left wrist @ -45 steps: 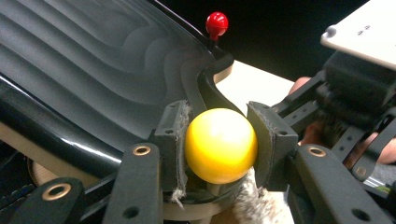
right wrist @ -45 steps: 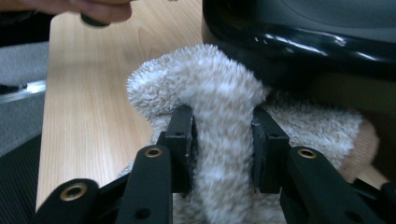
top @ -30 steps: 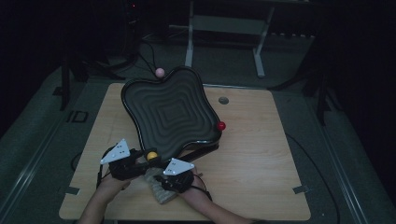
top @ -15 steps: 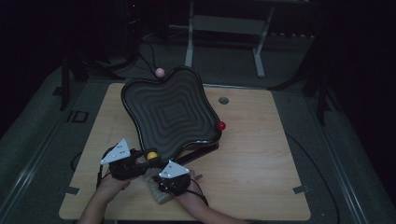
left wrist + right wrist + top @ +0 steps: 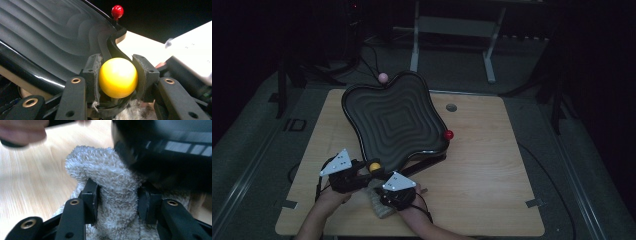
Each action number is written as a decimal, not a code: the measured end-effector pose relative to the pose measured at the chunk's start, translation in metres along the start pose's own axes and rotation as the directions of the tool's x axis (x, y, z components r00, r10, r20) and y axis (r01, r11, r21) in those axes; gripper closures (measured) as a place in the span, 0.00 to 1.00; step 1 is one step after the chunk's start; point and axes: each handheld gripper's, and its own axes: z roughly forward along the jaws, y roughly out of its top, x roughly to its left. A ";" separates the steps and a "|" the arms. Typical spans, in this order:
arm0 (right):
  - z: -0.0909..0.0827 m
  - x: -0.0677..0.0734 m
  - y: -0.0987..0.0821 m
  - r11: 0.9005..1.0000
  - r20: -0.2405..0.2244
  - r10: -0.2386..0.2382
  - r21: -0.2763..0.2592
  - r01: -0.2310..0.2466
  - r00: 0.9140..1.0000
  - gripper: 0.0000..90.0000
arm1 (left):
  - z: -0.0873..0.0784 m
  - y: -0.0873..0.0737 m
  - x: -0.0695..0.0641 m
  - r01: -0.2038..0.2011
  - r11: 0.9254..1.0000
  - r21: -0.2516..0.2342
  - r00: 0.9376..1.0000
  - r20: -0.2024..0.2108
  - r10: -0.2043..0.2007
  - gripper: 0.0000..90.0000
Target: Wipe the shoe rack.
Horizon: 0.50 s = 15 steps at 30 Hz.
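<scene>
Figure: cleaning of a wavy tray, holding-and-wiping stage. In the lower left of the high view the left gripper (image 5: 362, 172) clamps the glossy yellow ball knob (image 5: 374, 167) at the near corner of the black, stepped, wavy-edged plastic tray (image 5: 394, 122), which lies tilted on the light wooden table (image 5: 492, 165); in the left gripper view its two pads press the yellow ball knob (image 5: 118, 77) from both sides, so this gripper is closed on the knob and steadies the tray. Just right of it, at the lower centre, the right gripper (image 5: 399, 192) holds a fluffy beige terry cloth (image 5: 379, 205); in the right gripper view a bunched fold of the cloth (image 5: 117, 195) sits squeezed between the pads, and the jaws have just been easing slightly wider with the fold still between them (the grip looks loose rather than released). The step in hand is judged to be readying the cloth beside the tray's near rim. The next move calls for a firmer pinch and a lift of the cloth onto the ridged surface while the left gripper keeps the corner from sliding. A red ball knob (image 5: 448, 134) marks the tray's right edge, a pink ball knob (image 5: 383, 77) its far corner at upper centre.
</scene>
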 end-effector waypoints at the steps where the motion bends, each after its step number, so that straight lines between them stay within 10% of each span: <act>1: -0.001 0.000 0.002 1.000 0.006 0.006 -0.019 -0.006 1.000 0.62 | 0.000 0.000 0.000 0.001 1.000 -0.002 1.000 -0.001 -0.001 0.66; 10: 0.009 -0.001 -0.004 0.997 -0.013 0.002 0.083 -0.001 1.000 0.65 | 0.000 0.000 0.000 -0.005 1.000 0.001 1.000 -0.002 0.005 0.66; 15: -0.001 0.000 0.006 1.000 0.006 0.014 -0.018 -0.014 1.000 0.64 | 0.000 0.000 0.000 0.001 1.000 0.004 1.000 -0.001 -0.001 0.66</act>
